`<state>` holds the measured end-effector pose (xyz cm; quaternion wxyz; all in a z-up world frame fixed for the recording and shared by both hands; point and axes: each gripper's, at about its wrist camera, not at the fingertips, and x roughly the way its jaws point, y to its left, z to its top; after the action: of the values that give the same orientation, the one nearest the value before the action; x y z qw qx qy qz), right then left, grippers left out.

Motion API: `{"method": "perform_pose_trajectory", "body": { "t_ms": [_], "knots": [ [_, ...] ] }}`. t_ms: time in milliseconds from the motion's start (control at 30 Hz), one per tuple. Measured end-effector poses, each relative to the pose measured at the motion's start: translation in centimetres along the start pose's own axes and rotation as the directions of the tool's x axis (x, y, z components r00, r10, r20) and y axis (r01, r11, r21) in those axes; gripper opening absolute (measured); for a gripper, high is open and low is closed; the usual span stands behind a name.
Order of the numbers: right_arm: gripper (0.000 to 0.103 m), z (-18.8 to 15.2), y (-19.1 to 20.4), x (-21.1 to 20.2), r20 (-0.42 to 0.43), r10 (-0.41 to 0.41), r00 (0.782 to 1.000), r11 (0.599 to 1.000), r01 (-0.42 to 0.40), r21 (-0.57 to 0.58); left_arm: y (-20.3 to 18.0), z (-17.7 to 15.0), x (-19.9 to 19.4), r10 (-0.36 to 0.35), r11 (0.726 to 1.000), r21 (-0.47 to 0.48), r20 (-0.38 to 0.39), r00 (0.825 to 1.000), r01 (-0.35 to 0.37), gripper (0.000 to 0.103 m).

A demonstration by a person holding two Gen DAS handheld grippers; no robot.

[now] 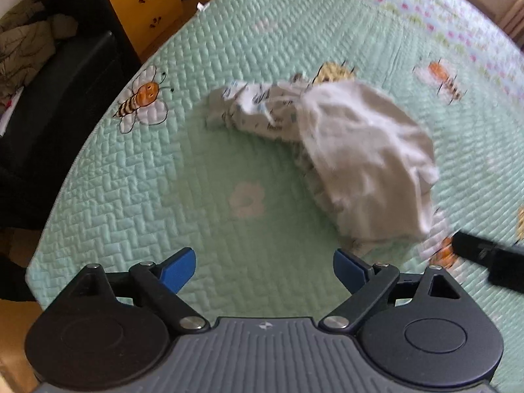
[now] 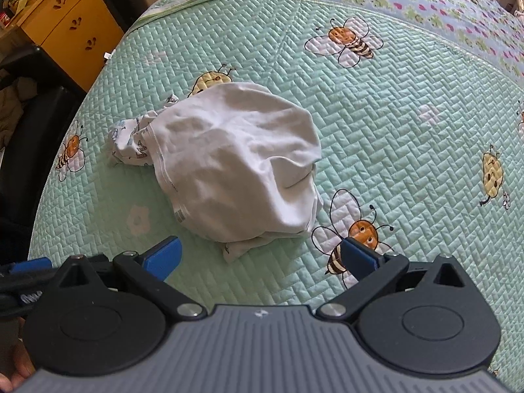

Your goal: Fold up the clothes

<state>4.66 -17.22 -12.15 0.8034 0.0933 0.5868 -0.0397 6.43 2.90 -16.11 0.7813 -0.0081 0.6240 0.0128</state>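
Clothes point(image 2: 235, 163): a crumpled white garment lies heaped on a bed under a mint-green quilt point(image 2: 409, 150) stitched with cartoon bees, a small printed piece point(image 2: 131, 140) poking out at its left edge. I see my left gripper point(image 1: 264, 270) spread wide above bare quilt, nothing between its blue fingers point(image 1: 178, 270). My right gripper point(image 2: 260, 257) is likewise released, empty, just short of the heap's near edge (one fingertip over a bee). A yellow cabinet point(image 2: 70, 24) stands beside the bed.

soft cloth garment point(image 2: 235, 160), quilted bedspread point(image 2: 393, 150)
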Motion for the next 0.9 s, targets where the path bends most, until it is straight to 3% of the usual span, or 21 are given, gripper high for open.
{"method": "perform_pose_trajectory", "body": {
  "t_ms": [233,367,567,900],
  "knots": [
    [0.102,-0.2,-0.5,1.8,-0.042,0.001,0.999,1.0,-0.001,0.015,0.0,-0.6,2.6,0.034,0.997,0.072,-0.077,0.996,-0.028,0.097],
    [0.102,-0.4,-1.2,3.0,-0.076,-0.004,0.997,0.999,0.006,0.034,0.1,-1.5,4.7,0.018,0.998,0.069,-0.143,0.99,-0.008,0.095],
    [0.102,-0.4,-2.4,4.8,-0.095,0.006,0.995,0.997,0.001,0.072,-0.2,-1.4,6.5,0.008,0.997,0.075,-0.133,0.991,0.002,0.095],
    [0.102,1.7,-4.5,10.0,-0.077,0.071,0.994,0.977,-0.054,0.204,-2.1,4.2,10.5,-0.095,0.995,0.03,-0.066,0.993,0.097,0.096]
  ]
}}
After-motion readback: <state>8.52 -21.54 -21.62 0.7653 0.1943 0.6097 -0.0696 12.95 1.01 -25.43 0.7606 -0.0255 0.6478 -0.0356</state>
